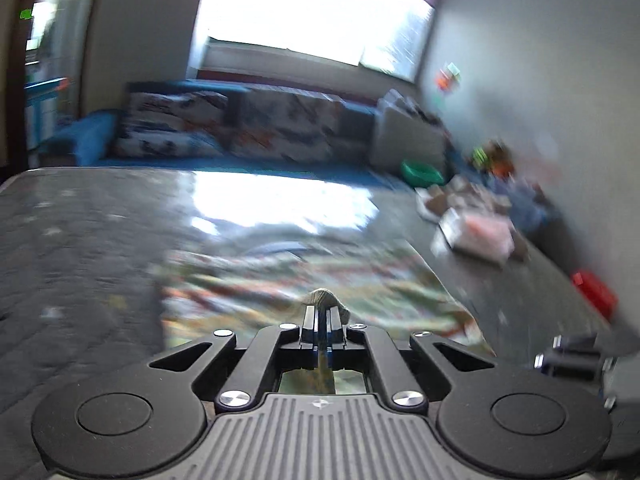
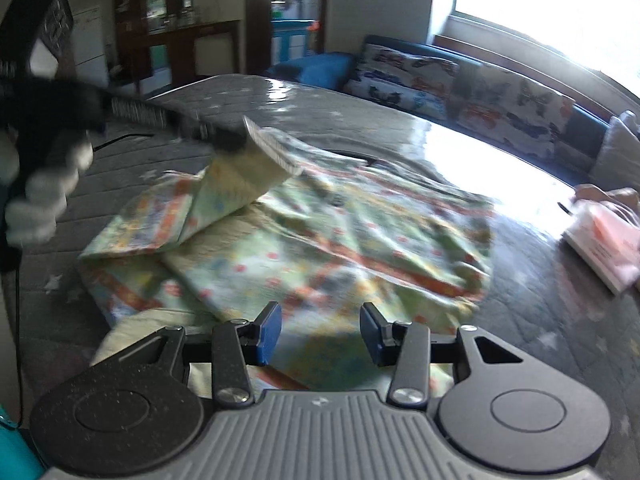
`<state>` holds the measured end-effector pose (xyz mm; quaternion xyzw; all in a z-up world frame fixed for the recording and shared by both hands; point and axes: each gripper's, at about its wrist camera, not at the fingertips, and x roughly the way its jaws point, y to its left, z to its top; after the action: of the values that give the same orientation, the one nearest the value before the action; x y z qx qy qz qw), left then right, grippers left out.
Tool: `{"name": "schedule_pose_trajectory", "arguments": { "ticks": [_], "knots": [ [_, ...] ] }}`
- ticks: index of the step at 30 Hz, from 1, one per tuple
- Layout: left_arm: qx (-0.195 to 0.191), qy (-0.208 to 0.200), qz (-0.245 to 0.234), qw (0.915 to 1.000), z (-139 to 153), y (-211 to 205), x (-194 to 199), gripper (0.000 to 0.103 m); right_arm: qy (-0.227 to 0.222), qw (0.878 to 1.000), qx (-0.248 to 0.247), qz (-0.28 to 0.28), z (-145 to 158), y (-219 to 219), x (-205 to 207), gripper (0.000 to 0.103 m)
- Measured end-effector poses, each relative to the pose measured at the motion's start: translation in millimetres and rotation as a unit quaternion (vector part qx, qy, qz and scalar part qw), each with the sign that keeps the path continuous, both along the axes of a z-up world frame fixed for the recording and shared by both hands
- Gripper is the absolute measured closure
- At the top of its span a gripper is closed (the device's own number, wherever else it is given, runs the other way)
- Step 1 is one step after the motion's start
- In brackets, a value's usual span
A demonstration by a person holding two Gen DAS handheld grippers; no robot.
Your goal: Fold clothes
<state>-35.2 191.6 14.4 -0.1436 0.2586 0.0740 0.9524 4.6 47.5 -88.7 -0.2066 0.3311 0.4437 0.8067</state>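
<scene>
left gripper (image 1: 321, 316) pinches a sleeve (image 2: 240, 176) of the patterned shirt (image 2: 320, 232), lifted off the table (image 2: 560, 320). right gripper (image 2: 320, 334) spread, empty above hem. thin pinch could slip mid-fold.

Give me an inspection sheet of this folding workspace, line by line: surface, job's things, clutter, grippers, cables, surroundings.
Surface: grey quilted mattress, glare from the window.
Job's things: patterned garment spread flat, one sleeve lifted and folding inward.
Clutter: pink-and-white packet at the mattress edge.
Grippers: left gripper shut on the sleeve cuff; right gripper open, fingers over the garment's near edge, gripping nothing.
Cables: black cable on the mattress beside the left gripper.
Surroundings: butterfly-print cushions, bright window, toys by the wall.
</scene>
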Motion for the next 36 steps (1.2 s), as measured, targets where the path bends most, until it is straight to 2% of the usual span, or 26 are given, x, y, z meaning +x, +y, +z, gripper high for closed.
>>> {"name": "schedule_pose_trajectory", "arguments": {
  "ticks": [6,12,16,20,25,29,36],
  "knots": [
    [-0.006,-0.029,0.112,0.9932,14,48,-67,0.099,0.0,0.998,-0.003,0.064,-8,40,-18,0.06],
    [-0.01,-0.021,0.218,0.9757,7,85,-127,0.099,-0.012,0.993,-0.014,0.118,-14,74,-35,0.061],
    [-0.014,-0.003,0.265,0.9643,-2,99,-152,0.099,-0.021,0.991,-0.027,0.13,-23,91,-42,0.061],
    [-0.021,0.008,0.286,0.9579,-11,100,-167,0.099,-0.035,0.99,-0.036,0.129,-30,98,-47,0.062],
    [-0.025,0.007,0.3,0.9535,-13,102,-176,0.099,-0.034,0.993,-0.031,0.108,-30,98,-44,0.074],
    [-0.022,0.009,0.3,0.9535,-13,102,-177,0.099,-0.026,0.996,-0.016,0.087,-28,92,-38,0.092],
    [-0.014,0.017,0.304,0.9523,-14,105,-177,0.099,-0.041,0.998,0.043,0.035,3,52,-28,0.095]
  ]
}}
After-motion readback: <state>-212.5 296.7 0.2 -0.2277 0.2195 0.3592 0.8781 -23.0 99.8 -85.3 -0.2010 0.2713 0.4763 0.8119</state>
